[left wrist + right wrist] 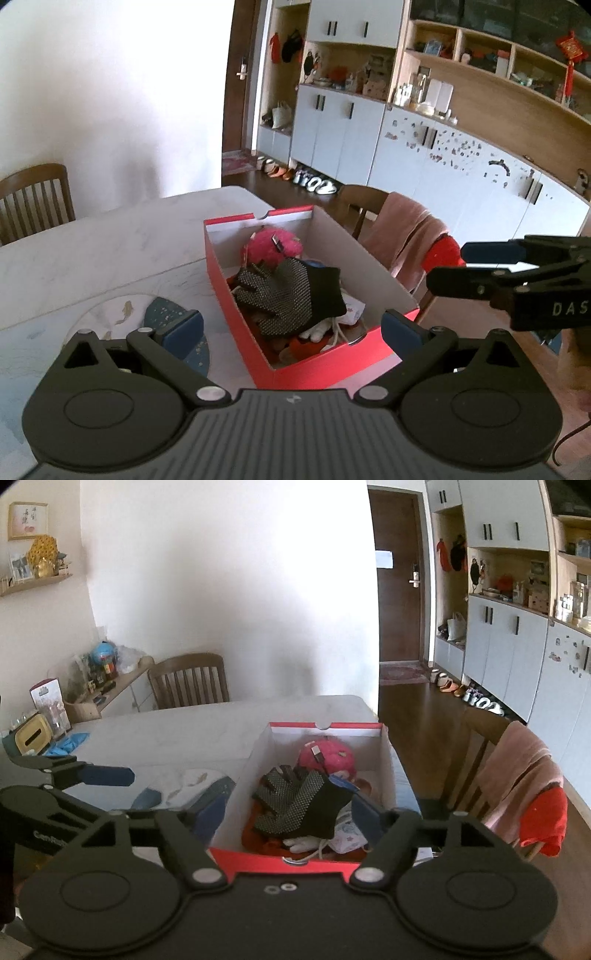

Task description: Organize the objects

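Observation:
A red shoe box (236, 291) (325, 726) stands open on the marble table (92, 251). On top of its contents lies a black dotted glove (291, 295) (299, 797), palm up. Behind the glove is a pink fluffy item (269, 245) (328, 755); a white glove (317, 330) and red cloth lie underneath. My left gripper (293, 325) is open just in front of the box, nothing between its fingers. My right gripper (448, 266) (288, 812) is open at the box's near end, also empty. One finger (107, 775) of the left gripper shows at the left of the right wrist view.
A round fish-patterned mat (122, 314) lies left of the box. A chair draped with a pink towel (402, 229) and a red cloth (546, 819) stands to the right. Another chair (188, 679) is at the far side. A tissue box (31, 734) and blue gloves (68, 744) sit far left.

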Available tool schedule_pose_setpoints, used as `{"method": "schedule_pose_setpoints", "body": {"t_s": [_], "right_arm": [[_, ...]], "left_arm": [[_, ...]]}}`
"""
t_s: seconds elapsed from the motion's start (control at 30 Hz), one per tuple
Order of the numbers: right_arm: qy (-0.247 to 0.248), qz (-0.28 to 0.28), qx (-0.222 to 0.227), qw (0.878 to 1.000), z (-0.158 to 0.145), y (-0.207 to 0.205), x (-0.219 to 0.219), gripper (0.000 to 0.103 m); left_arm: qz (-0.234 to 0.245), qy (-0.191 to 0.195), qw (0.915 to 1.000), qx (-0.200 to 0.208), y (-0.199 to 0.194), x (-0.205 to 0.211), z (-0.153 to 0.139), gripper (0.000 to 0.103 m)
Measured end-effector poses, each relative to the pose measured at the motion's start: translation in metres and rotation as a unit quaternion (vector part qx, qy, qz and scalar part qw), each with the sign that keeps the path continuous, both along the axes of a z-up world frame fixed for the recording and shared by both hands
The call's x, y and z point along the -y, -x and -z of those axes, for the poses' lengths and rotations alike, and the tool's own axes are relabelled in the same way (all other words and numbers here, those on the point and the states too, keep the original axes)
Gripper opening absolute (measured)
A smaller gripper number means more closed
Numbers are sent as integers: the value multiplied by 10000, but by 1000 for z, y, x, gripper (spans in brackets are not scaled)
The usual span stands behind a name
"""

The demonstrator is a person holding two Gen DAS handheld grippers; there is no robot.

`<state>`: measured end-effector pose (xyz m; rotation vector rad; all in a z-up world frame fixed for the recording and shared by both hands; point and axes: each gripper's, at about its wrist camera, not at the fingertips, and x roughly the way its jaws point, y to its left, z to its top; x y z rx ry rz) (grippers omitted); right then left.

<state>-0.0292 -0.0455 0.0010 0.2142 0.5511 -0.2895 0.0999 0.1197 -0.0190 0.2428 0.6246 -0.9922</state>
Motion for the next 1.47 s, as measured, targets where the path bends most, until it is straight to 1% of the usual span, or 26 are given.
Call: {"method": "schedule_pose_setpoints", "body": {"t_s": [0.17,0.33,0.63,0.8,0.97,1.2,1.37,1.47], "right_arm": [[-29,57,-69,10000,3,6,-3,77],[-55,81,-124,9999,6,10,-5,78],[-85,89,-162,9998,8,12,-3,78],[-62,72,-140,9999,7,14,-2,78],[-65,61,-149,9998,7,14,-2,78],[-9,10,-201,9998,9,12,-4,78],[14,11,-237,9997,10,12,-4,78],[1,17,-269,9996,11,11,-4,78]], "left_arm": [[-34,124,9999,27,4,-4,-3,103],[-19,159,9999,45,10,-5,-4,103],[67,-36,9999,124,18,0,1,103],[9,9,9999,118,17,-1,2,103],[-67,-50,9997,219,19,-1,2,103],[-138,-54,9996,240,19,-2,2,103],[-158,-46,9997,169,17,-3,3,103],[-204,-70,9995,215,16,-3,3,103]]}}
